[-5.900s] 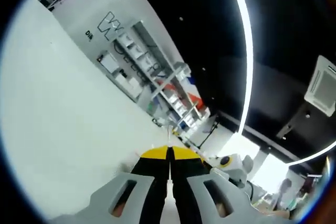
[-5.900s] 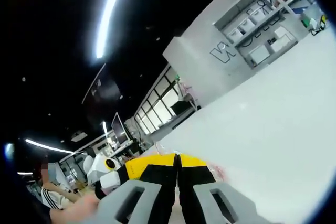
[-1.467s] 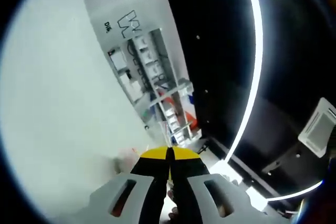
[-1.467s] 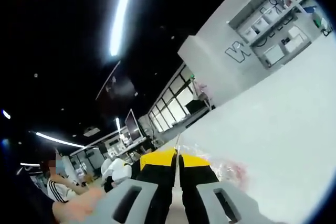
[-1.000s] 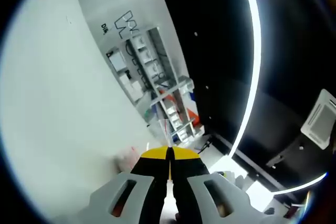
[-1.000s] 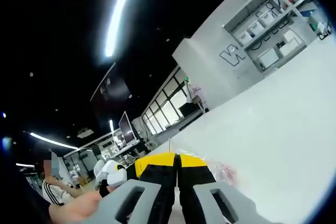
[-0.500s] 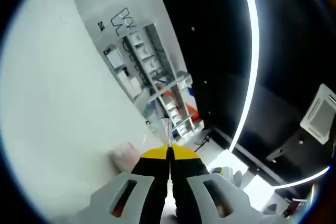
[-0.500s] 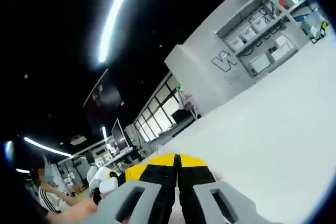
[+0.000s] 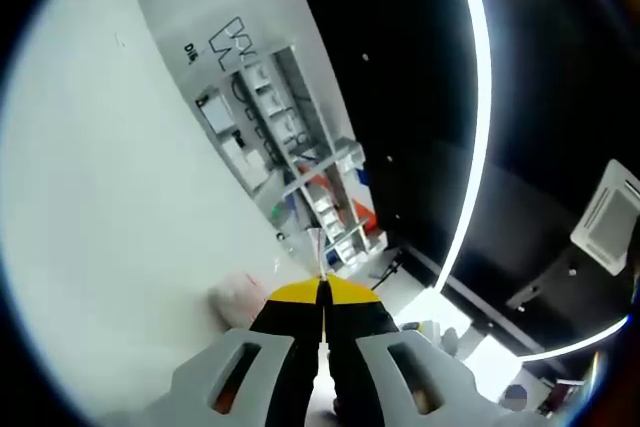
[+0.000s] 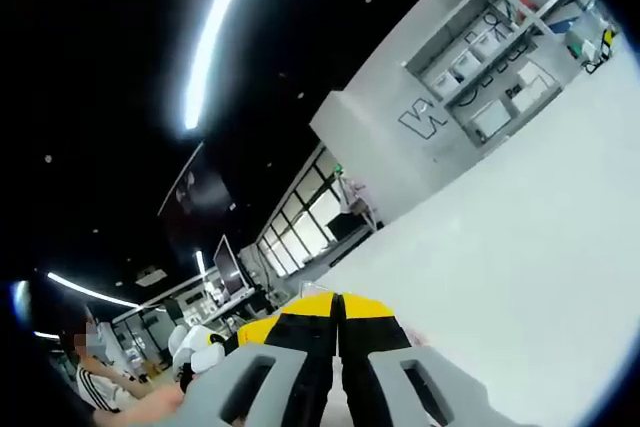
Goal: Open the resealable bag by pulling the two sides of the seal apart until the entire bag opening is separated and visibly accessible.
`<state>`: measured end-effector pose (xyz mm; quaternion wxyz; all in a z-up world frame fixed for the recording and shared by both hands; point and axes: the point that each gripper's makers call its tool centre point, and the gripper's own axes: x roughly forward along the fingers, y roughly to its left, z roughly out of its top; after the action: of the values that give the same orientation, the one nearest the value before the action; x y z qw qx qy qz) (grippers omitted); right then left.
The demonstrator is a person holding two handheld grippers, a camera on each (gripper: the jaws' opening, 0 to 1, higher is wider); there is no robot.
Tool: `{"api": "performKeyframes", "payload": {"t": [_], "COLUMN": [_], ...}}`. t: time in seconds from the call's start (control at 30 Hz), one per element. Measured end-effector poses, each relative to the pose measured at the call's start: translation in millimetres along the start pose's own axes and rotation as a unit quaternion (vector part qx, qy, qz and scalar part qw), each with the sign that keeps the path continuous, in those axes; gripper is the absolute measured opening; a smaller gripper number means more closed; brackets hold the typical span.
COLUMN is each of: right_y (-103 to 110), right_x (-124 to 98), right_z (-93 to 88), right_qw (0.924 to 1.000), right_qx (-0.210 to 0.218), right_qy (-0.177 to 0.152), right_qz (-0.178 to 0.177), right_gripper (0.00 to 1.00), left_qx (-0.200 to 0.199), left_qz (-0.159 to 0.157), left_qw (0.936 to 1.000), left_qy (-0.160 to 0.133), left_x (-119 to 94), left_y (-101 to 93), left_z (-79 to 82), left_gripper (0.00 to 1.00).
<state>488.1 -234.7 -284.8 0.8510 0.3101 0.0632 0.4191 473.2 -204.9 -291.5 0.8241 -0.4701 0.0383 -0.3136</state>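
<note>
Left hand-held gripper (image 9: 322, 297) pinching thin clear bag (image 9: 316, 250) lip at tips; right hand-held gripper (image 10: 338, 309) pressed together, grip unclear. Film looks light, limp, slippery; grip near seal, above counter (image 9: 100, 207).

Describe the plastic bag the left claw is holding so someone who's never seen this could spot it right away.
Start from the big white table in the left gripper view and follow it down to the left claw with its yellow tips. The resealable bag is the clear, crinkled plastic bulging beside those tips, with a thin edge poking up between the shut jaws. It is see-through with a pinkish tint, unlike the plain white table.
</note>
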Motion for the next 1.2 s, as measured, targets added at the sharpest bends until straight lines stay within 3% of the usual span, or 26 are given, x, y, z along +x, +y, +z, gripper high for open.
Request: {"api": "performKeyframes", "payload": {"t": [0.2,0.47,1.2], "right_y": [-5.2,-30.3,-26.6], "right_x": [-0.2,-7.0,-8.0], "right_z": [5.1,24.4,22.9], "right_qw": [0.9999,0.999,0.999], "right_qx": [0.005,0.0,-0.01], "right_qy": [-0.009,-0.03,-0.029], "right_qz": [-0.007,-0.034,-0.032], "right_gripper": [0.0,0.0,0.0], "left_qx": [-0.002,-0.003,-0.003], "left_qz": [-0.002,-0.004,-0.007], "left_qw": [1.0,1.0,1.0], "left_qy": [-0.001,-0.001,0.006], "left_x": [0.2,0.1,0.8], "left_y": [0.7,-0.3,-1.3], "left_z": [1.5,1.1,-0.6], "left_gripper": [0.0,0.0,0.0]}}
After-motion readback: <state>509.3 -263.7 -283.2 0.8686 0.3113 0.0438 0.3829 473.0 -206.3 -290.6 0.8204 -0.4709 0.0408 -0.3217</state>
